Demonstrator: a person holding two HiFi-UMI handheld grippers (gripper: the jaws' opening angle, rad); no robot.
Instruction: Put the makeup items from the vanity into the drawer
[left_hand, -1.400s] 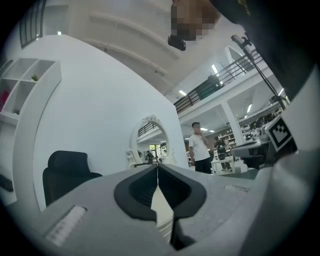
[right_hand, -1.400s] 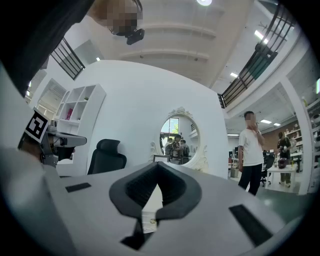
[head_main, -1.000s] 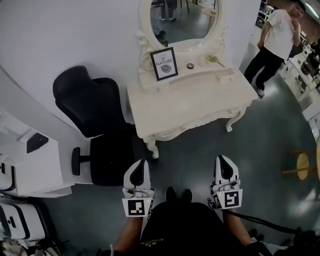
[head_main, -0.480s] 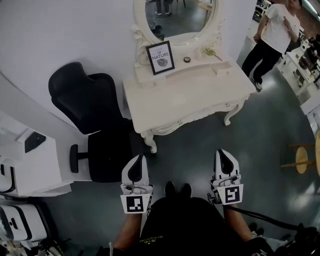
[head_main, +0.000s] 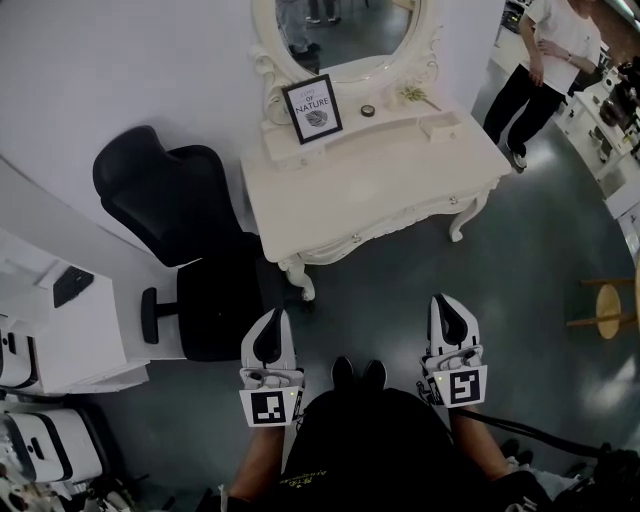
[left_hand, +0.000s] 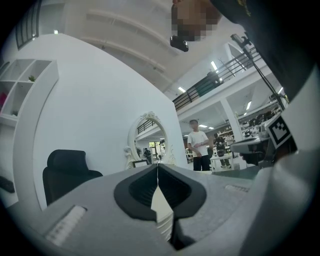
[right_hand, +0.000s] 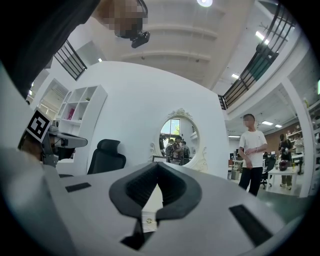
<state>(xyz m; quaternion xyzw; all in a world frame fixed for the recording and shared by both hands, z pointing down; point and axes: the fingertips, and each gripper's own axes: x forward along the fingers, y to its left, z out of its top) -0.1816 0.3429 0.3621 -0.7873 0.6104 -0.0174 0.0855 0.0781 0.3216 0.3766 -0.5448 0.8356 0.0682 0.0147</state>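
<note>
The white vanity stands ahead of me, its front drawers closed, with an oval mirror above its raised shelf. A small round makeup item lies on that shelf beside a framed print, and a pale sprig and a small box lie to the right. My left gripper and right gripper hang low over the floor, well short of the vanity. Both are shut, jaw tips touching, with nothing between them. In the gripper views, the left gripper and right gripper face the mirror.
A black office chair stands to the left of the vanity, touching its corner. A person in a white shirt stands at the back right. A wooden stool is at the right and white cabinets at the left.
The vanity has shifted up and left in the head view and the chair with it. Both grippers stay shut in about the same place.
</note>
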